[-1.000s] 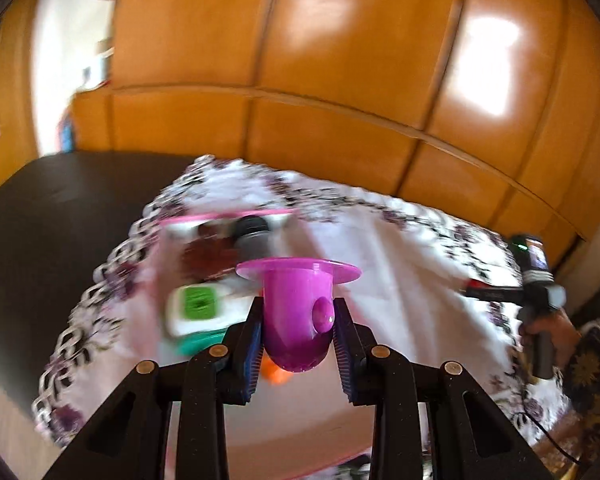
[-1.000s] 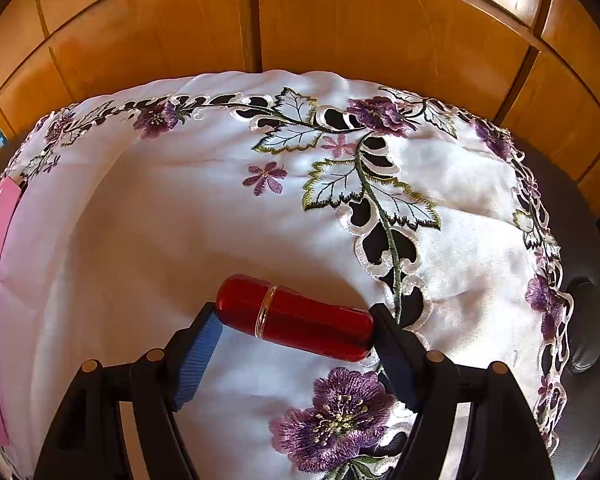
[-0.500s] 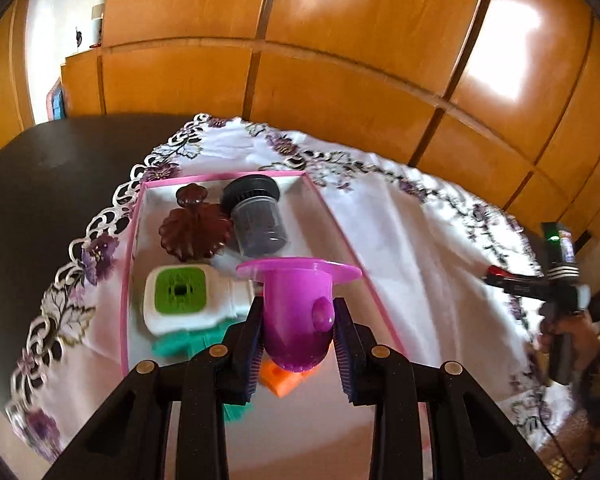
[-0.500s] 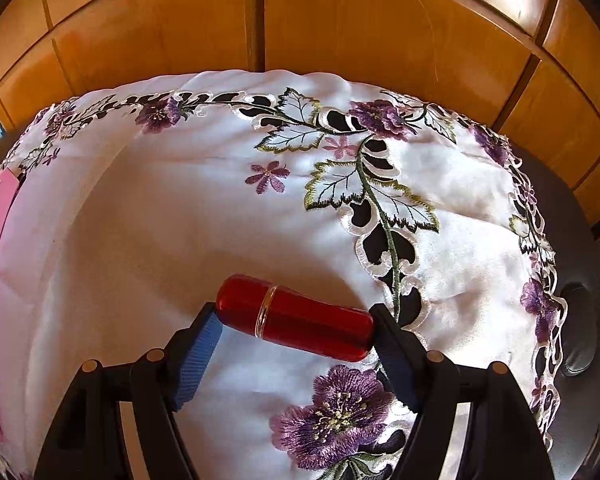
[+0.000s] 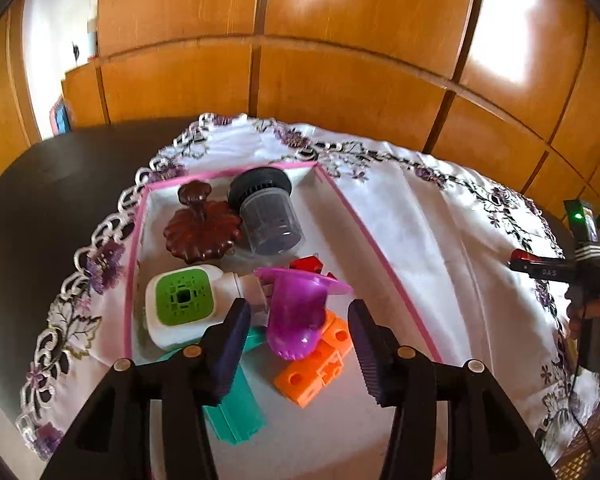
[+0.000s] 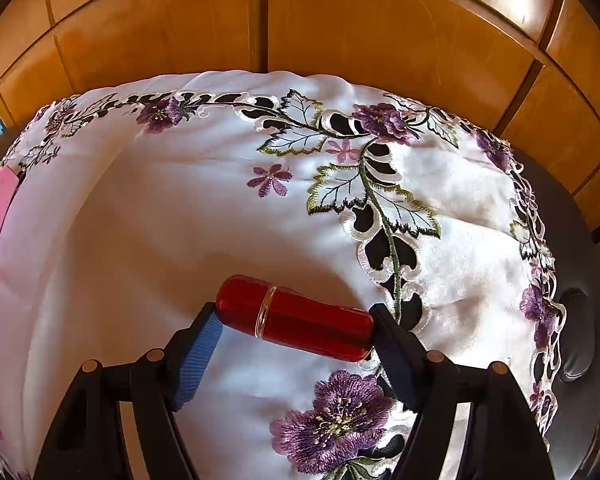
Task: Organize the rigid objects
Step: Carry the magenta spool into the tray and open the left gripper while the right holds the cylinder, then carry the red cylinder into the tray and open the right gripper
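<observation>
- Left wrist view: embroidered white tablecloth spread over dark table.
- Pink-rimmed tray on cloth, holding brown lid, grey cup, green-topped white box, teal block, orange block.
- Left gripper: jaws opening, clear of purple funnel-shaped toy lying on orange block.
- Right gripper: pinching red lipstick tube endwise, low over cloth.
</observation>
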Demonstrator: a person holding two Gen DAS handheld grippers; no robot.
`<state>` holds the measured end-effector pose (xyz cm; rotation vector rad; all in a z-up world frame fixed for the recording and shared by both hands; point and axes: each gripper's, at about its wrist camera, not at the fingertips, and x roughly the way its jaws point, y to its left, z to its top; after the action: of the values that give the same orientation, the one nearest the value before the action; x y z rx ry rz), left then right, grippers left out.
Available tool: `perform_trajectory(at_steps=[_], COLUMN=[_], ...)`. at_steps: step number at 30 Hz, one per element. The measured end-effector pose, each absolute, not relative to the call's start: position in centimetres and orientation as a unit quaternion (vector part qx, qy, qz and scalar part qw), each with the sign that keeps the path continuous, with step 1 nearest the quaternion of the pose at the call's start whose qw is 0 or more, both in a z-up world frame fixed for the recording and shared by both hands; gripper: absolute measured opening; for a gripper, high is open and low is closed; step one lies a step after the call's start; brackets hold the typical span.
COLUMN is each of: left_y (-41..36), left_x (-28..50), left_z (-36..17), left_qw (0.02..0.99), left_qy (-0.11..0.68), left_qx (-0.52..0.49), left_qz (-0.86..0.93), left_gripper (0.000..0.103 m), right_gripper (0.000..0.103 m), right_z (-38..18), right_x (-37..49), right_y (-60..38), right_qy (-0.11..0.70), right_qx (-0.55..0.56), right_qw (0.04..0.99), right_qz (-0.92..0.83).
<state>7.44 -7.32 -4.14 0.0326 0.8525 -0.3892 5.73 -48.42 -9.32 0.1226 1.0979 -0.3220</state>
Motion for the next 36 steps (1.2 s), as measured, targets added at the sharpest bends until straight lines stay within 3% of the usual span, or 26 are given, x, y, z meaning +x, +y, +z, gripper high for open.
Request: perform_trajectory(at_steps=[15,36], left_y=[-8.7,-7.1], left_x=[2.8,2.1], left_z=[-1.8,-2.2], left_qw=[0.914,0.914], left_qy=[0.364,0.371], left_qx=[0.061,0.048], left_qz=[-0.167,-0.156], left_gripper=[0.059,0.059], right_gripper=[0.076,0.076], right_z=[-9.0,-9.2], right_x=[5.6,5.4], right_y=[-47.9,-47.4], right_qy=[0.516,0.518], right_qx=[0.045,0.044], right_qw=[0.841,0.841], right_qz=[-0.154,-0.147])
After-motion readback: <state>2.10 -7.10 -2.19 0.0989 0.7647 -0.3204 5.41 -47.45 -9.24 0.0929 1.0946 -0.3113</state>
